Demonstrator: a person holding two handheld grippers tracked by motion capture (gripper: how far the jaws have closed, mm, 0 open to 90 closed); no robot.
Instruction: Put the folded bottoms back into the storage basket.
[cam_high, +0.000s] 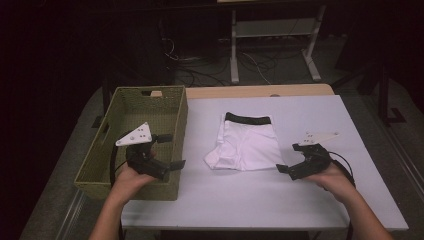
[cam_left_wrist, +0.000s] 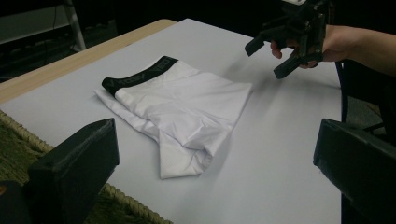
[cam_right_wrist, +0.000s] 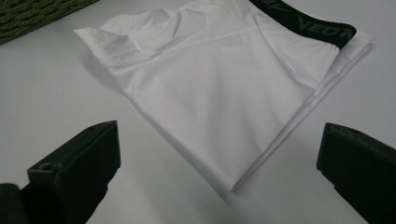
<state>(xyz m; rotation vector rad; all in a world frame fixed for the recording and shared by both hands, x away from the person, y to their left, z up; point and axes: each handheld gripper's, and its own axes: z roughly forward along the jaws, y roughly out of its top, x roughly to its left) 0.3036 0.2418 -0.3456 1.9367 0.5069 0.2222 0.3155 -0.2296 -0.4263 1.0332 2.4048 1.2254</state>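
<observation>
A folded pair of white shorts (cam_high: 250, 142) with a black waistband lies in the middle of the white table (cam_high: 280, 200). My left gripper (cam_high: 174, 150) hovers over the right wall of the woven basket (cam_high: 95, 150), open and empty, pointing toward the shorts (cam_left_wrist: 182, 107). My right gripper (cam_high: 289, 157) sits just right of the shorts, also open with nothing in it, its jaws spread toward the folded edge (cam_right_wrist: 224, 88). In the left gripper view the right gripper (cam_left_wrist: 268, 58) hangs above the far side of the table, held by a hand.
The olive basket's rim (cam_left_wrist: 18, 135) borders the table's left side, and a corner of the basket (cam_right_wrist: 32, 14) shows beyond the shorts. A wooden strip (cam_high: 250, 91) runs along the far edge. Behind stand a metal frame (cam_high: 270, 30) and floor cables (cam_high: 210, 70).
</observation>
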